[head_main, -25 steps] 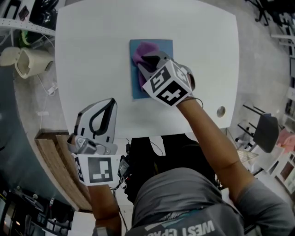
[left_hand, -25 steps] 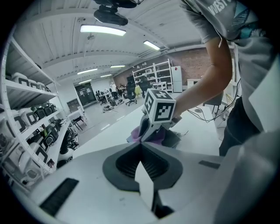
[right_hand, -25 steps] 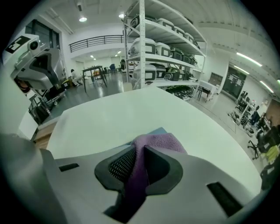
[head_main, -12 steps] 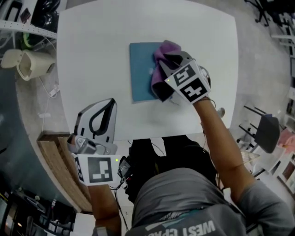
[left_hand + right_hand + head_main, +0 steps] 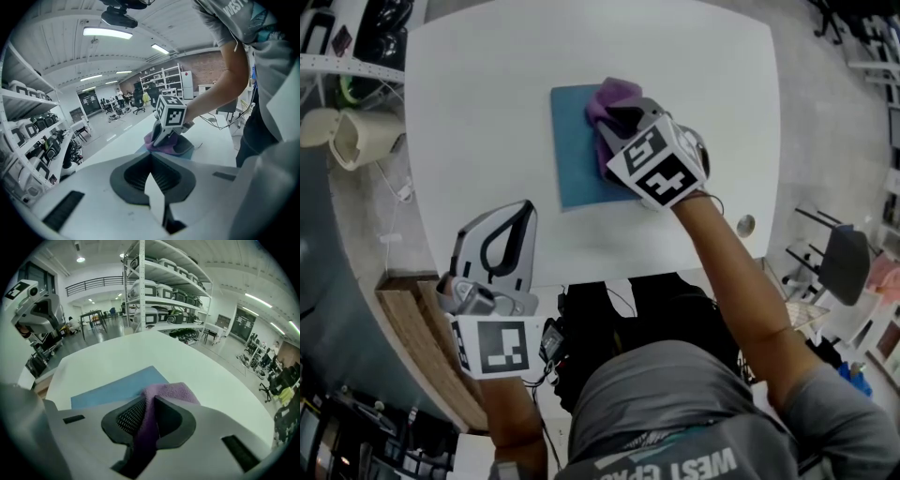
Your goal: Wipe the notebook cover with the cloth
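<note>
1. Large open lab or workshop hall: long strip lights (image 5: 105, 33) on a white ceiling.
2. Metal shelving racks (image 5: 164, 282) loaded with rows of equipment.
3. Rolling office chairs (image 5: 139, 99) far down the floor, white worktable (image 5: 487, 94), brick end wall (image 5: 206, 65).

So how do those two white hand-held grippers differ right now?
The right gripper is shut on the fuzzy purple cloth, held against the flat blue notebook cover; the left gripper is shut on nothing. The right gripper is over the white table's middle; the left gripper is at its near edge. Both carry marker cubes.
</note>
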The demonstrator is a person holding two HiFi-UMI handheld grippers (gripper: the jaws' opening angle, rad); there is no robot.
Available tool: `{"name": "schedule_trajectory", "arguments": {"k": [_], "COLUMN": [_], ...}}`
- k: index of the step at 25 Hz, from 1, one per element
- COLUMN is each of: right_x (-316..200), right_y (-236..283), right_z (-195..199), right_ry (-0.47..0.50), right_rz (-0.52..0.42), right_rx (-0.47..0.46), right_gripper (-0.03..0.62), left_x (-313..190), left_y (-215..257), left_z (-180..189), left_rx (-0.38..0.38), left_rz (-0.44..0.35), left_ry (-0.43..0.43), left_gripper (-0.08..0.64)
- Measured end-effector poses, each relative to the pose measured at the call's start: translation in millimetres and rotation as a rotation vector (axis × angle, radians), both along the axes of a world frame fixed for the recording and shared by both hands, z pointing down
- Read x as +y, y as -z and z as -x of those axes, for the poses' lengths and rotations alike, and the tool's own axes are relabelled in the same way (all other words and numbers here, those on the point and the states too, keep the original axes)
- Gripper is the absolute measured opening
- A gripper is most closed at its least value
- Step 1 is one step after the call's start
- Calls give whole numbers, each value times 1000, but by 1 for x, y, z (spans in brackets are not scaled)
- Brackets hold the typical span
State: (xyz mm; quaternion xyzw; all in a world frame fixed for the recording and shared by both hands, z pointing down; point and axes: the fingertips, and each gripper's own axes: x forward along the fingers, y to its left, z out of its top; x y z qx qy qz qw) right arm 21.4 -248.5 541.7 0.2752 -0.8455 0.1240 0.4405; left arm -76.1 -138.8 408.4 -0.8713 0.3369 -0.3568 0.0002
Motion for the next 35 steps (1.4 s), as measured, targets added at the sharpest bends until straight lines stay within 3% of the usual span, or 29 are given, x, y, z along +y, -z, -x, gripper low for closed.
{"name": "schedule_trajectory", "arguments": {"k": [5,9,12,19,23,35], "right_x": [2,0,-3,-18,-22,-21], "right_y": [3,3,0,-4,-1,1], "right_z": [57,66,45,-44,-56,76], "right_ry": [123,138,79,-105,-119,125], "right_rz": [-14,-12,-1,4,2,-30], "right_rx": [-26,-30,-18,31,24,-47], "right_gripper": [80,80,80,80,80,80], "left_x": [9,15,14,3,0,12], "left_y": [-5,-5,-3,2,4,-6], "left_z": [12,22,28,15,-3,11], "left_rx": [6,5,1,-1,0,4], "left_rz": [7,7,2,-12,-9,2], "left_ry": [44,65,64,19,0,54], "left_gripper": [0,0,0,0,0,0]}}
